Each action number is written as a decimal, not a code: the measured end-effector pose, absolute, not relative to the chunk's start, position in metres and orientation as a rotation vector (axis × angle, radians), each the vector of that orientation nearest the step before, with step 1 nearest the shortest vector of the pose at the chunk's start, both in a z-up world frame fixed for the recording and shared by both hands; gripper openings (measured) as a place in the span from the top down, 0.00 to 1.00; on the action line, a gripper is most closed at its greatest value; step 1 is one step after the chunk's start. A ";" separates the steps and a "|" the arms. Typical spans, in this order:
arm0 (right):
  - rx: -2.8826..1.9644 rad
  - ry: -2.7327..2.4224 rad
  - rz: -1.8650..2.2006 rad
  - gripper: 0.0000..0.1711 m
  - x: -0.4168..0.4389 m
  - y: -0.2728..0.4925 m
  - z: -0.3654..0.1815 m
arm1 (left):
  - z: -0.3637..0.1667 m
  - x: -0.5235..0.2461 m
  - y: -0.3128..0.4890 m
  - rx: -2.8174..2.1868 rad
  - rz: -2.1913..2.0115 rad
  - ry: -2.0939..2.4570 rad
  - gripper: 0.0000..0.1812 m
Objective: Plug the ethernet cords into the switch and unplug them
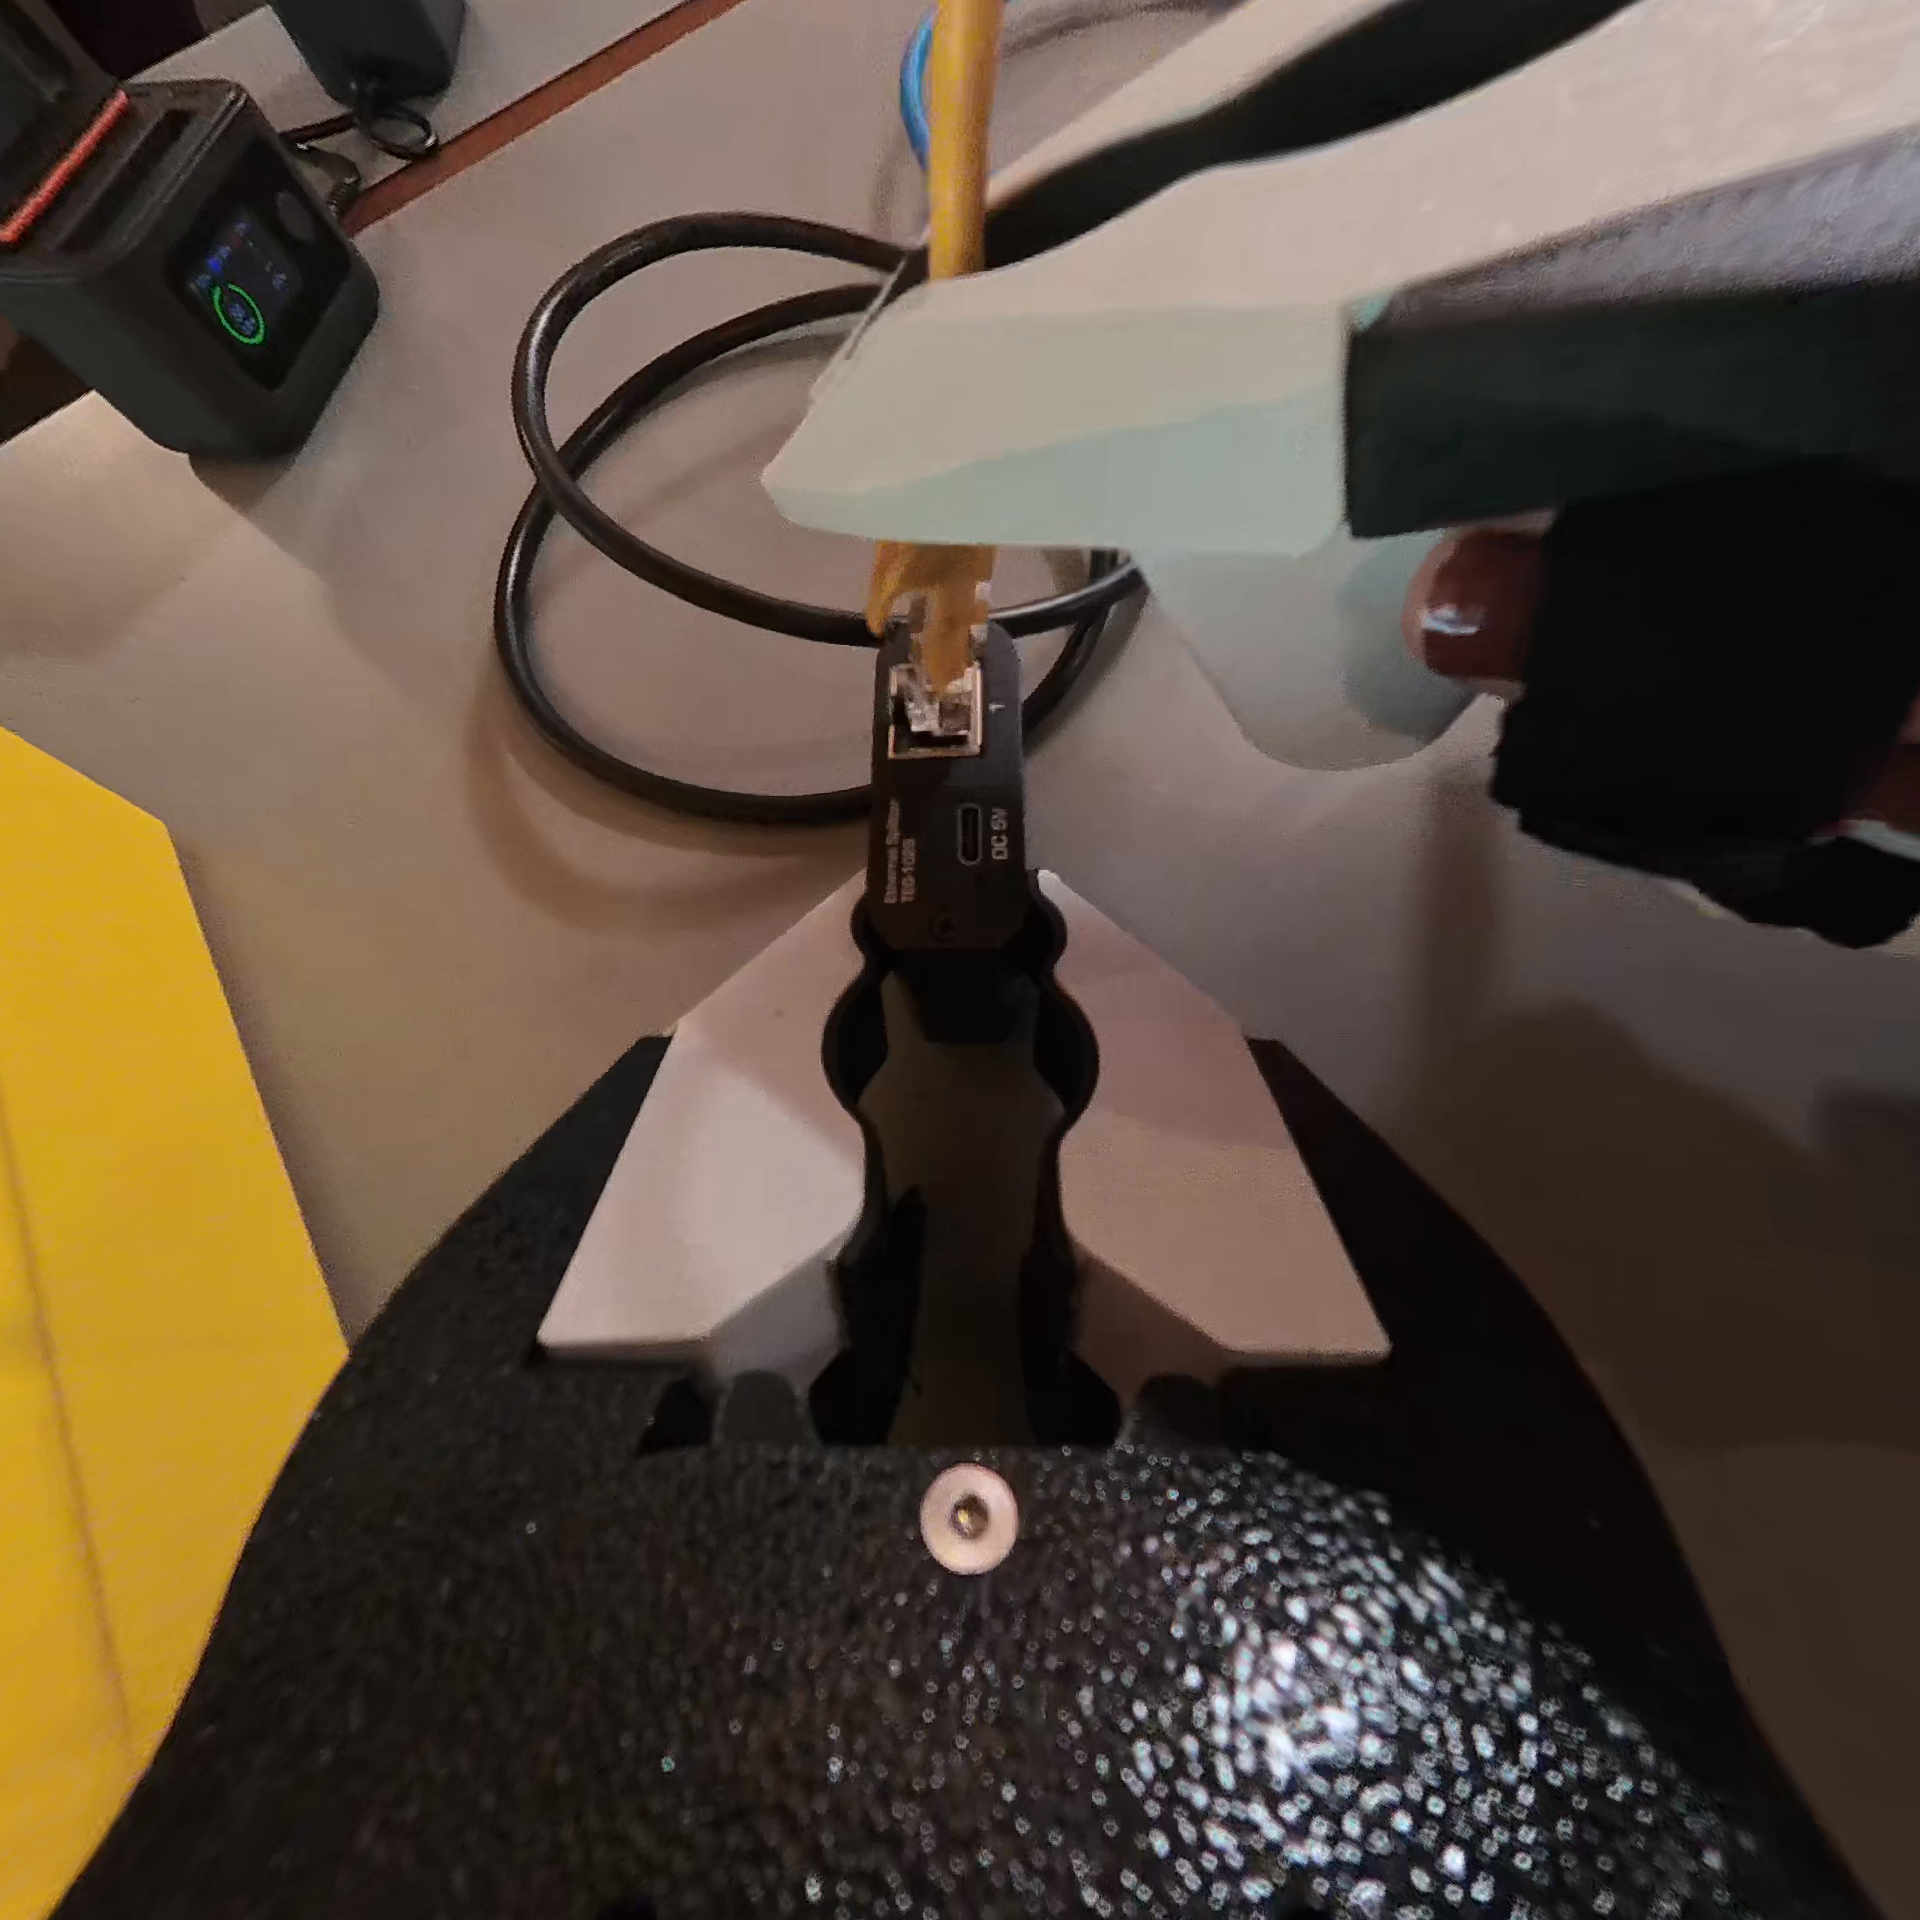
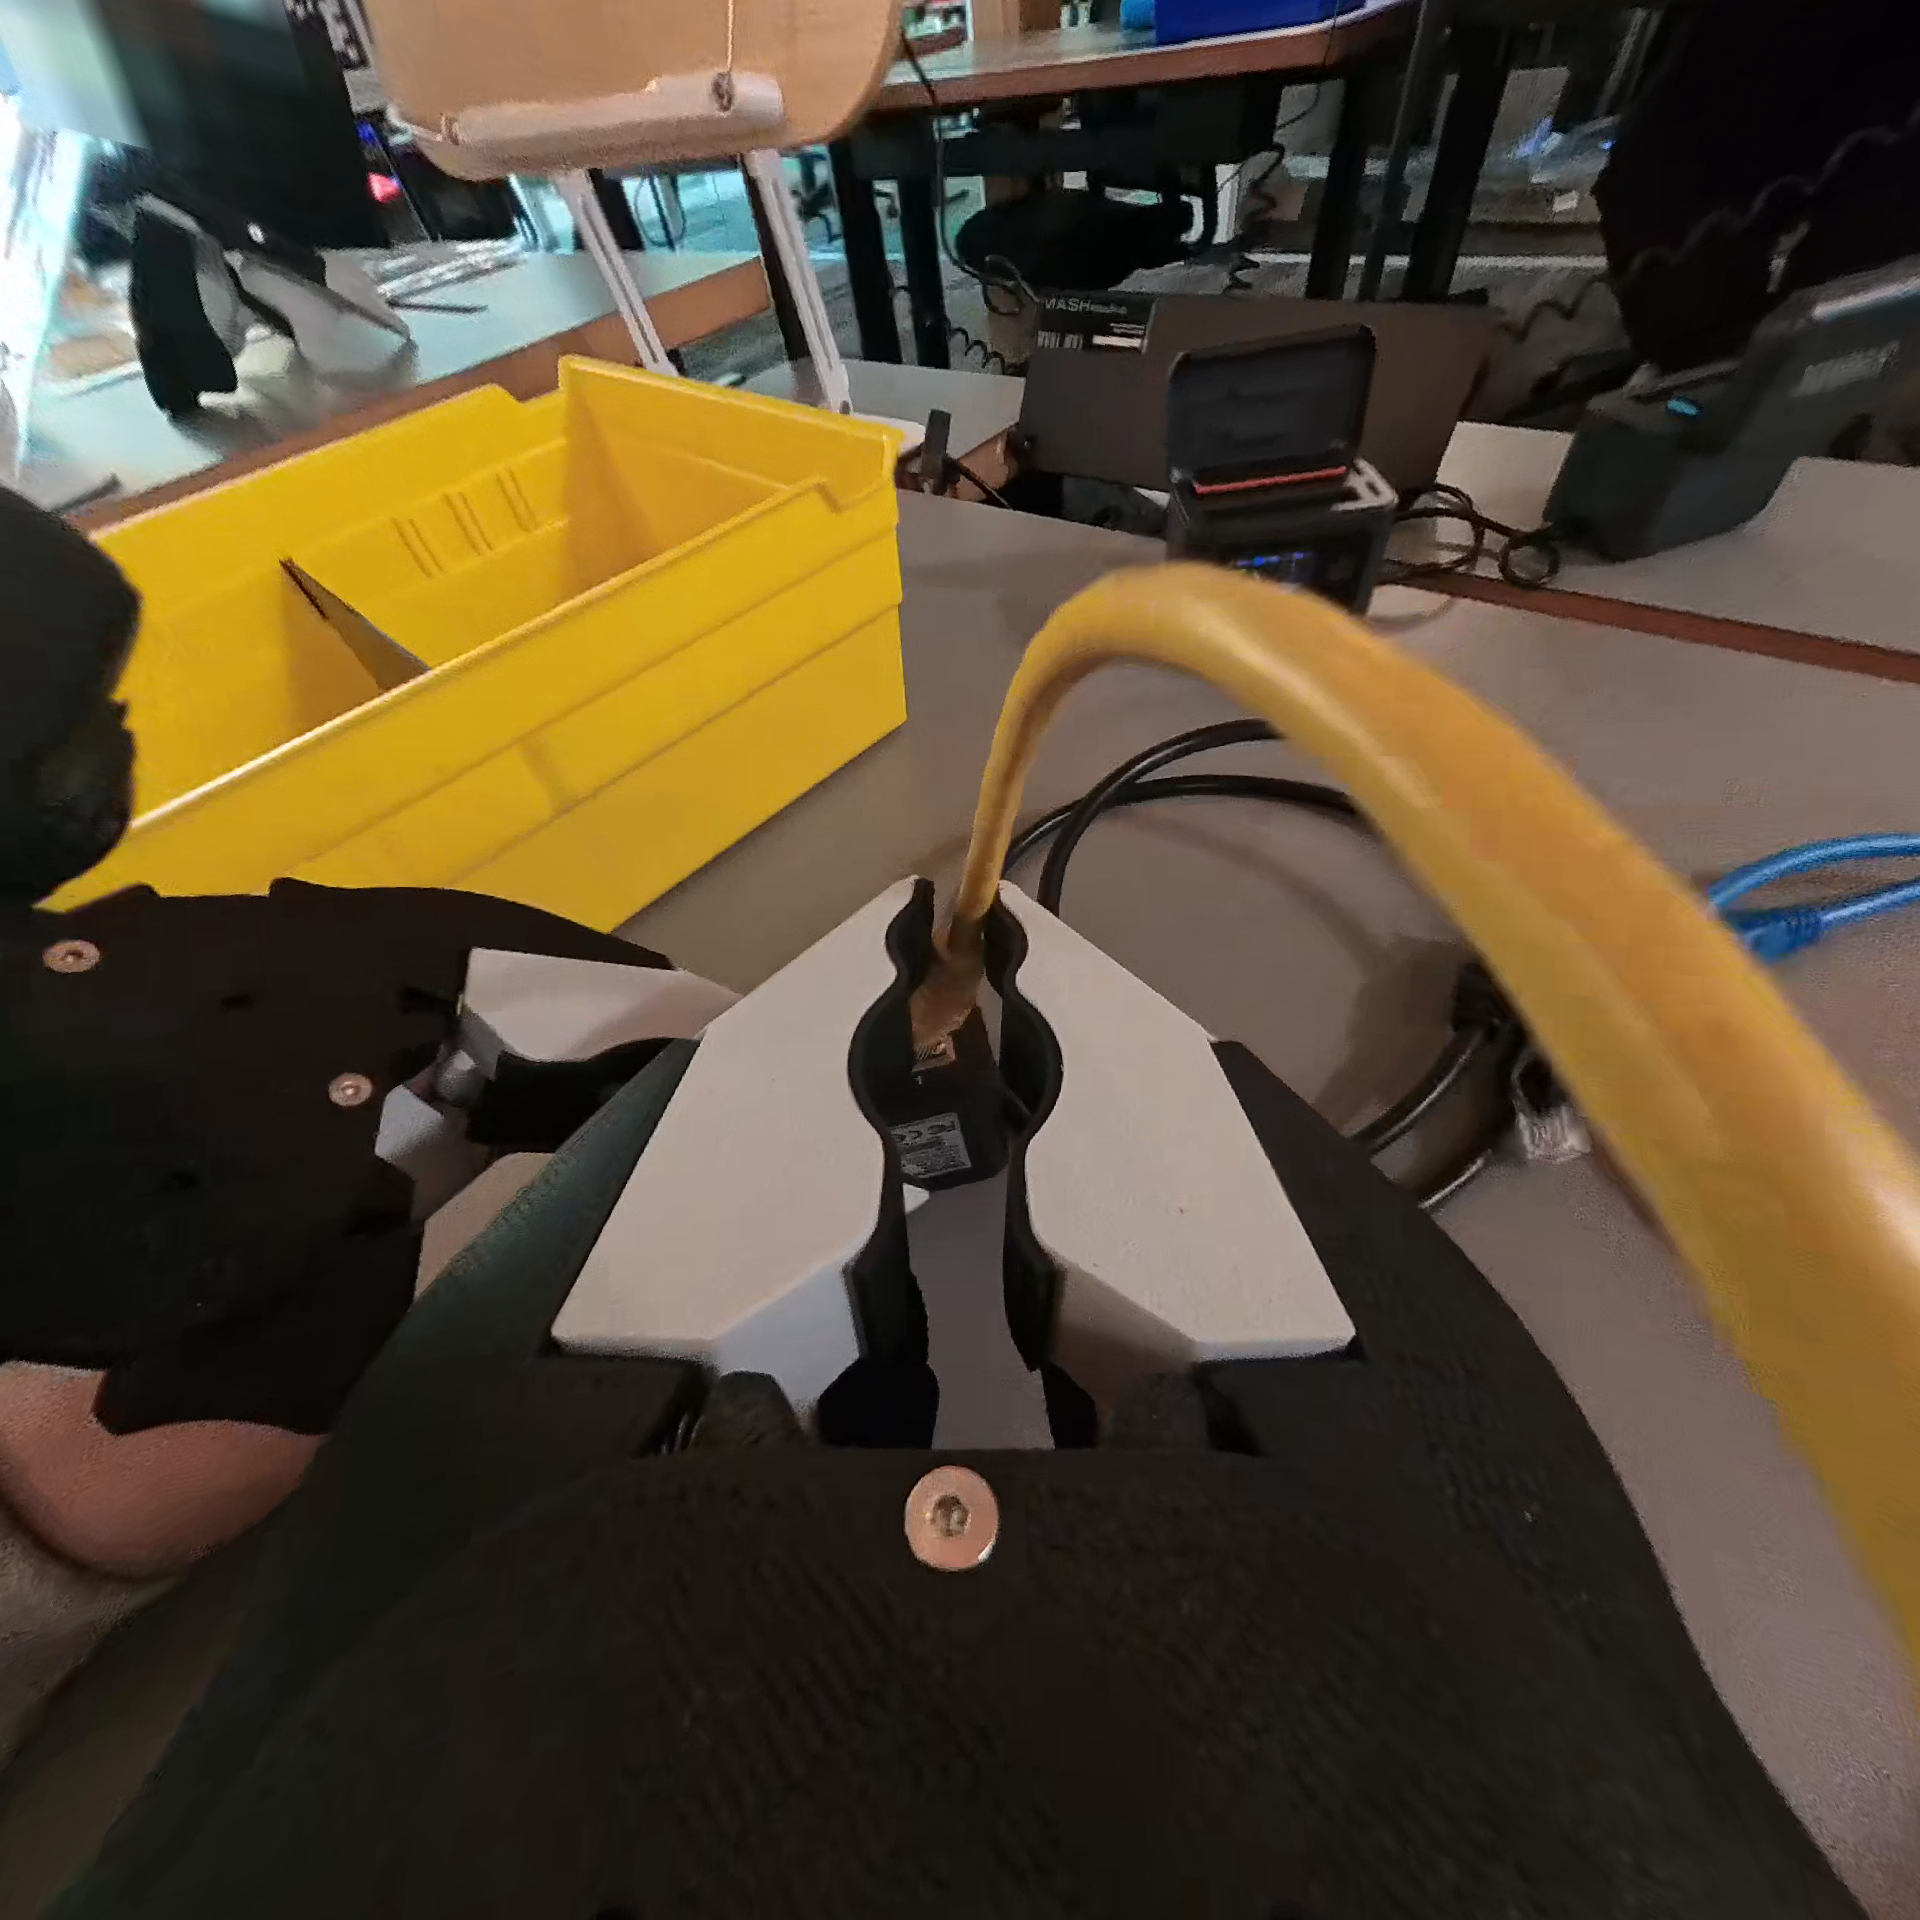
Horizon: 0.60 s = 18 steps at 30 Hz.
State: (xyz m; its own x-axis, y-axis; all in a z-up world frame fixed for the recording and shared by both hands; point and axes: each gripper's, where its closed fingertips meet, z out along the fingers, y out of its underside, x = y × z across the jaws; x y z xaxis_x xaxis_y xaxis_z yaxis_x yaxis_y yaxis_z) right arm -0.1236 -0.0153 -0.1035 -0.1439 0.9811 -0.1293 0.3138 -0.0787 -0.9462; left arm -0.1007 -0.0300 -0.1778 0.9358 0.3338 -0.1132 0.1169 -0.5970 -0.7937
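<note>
Switch (image 1: 951, 821) clamped upright between the pads of the left gripper (image 1: 954, 935), above a grey table (image 1: 364, 790). Yellow cord (image 1: 961, 135) pinched just behind its plug (image 1: 932, 698) by the right gripper (image 2: 951, 940) — plug seated in the switch's upper port. Black cable (image 1: 582, 540) looped on the table behind; blue cord (image 2: 1808, 883) lying off to the right. Yellow bin (image 2: 582, 665) beside the work — small black box with a lit screen (image 1: 197, 301) farther back.

Yellow cord (image 2: 1558, 935) blurred, cut off at right edge; switch (image 2: 951, 1127) half hidden between fingers.
</note>
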 end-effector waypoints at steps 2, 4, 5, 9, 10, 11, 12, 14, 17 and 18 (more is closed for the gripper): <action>-1.468 -1.485 1.261 0.95 -0.124 -0.014 -0.103 | -0.178 -0.101 -0.030 -2.211 0.328 -0.320 0.88; -1.472 -1.466 1.239 0.95 -0.125 -0.014 -0.101 | -0.177 -0.105 -0.030 -2.237 0.430 -0.302 0.88; -1.468 -1.463 1.222 0.95 -0.124 -0.014 -0.100 | -0.176 -0.106 -0.030 -2.251 0.497 -0.279 0.88; -1.463 -1.433 1.267 0.95 -0.119 -0.014 -0.098 | -0.174 -0.105 -0.029 -2.258 0.588 -0.234 0.88; -1.452 -1.426 1.272 0.95 -0.116 -0.013 -0.099 | -0.174 -0.104 -0.029 -2.248 0.563 -0.244 0.88; -1.439 -1.416 1.268 0.95 -0.114 -0.012 -0.100 | -0.174 -0.104 -0.029 -2.240 0.533 -0.258 0.88; -1.434 -1.410 1.263 0.95 -0.113 -0.011 -0.102 | -0.174 -0.104 -0.029 -2.235 0.508 -0.272 0.88; -1.433 -1.410 1.270 0.95 -0.112 -0.011 -0.104 | -0.176 -0.104 -0.030 -2.233 0.473 -0.290 0.88; -1.436 -1.451 1.262 0.95 -0.113 -0.012 -0.106 | -0.176 -0.105 -0.031 -2.235 0.460 -0.288 0.88; -1.438 -1.467 1.258 0.95 -0.114 -0.012 -0.106 | -0.176 -0.105 -0.031 -2.237 0.468 -0.282 0.88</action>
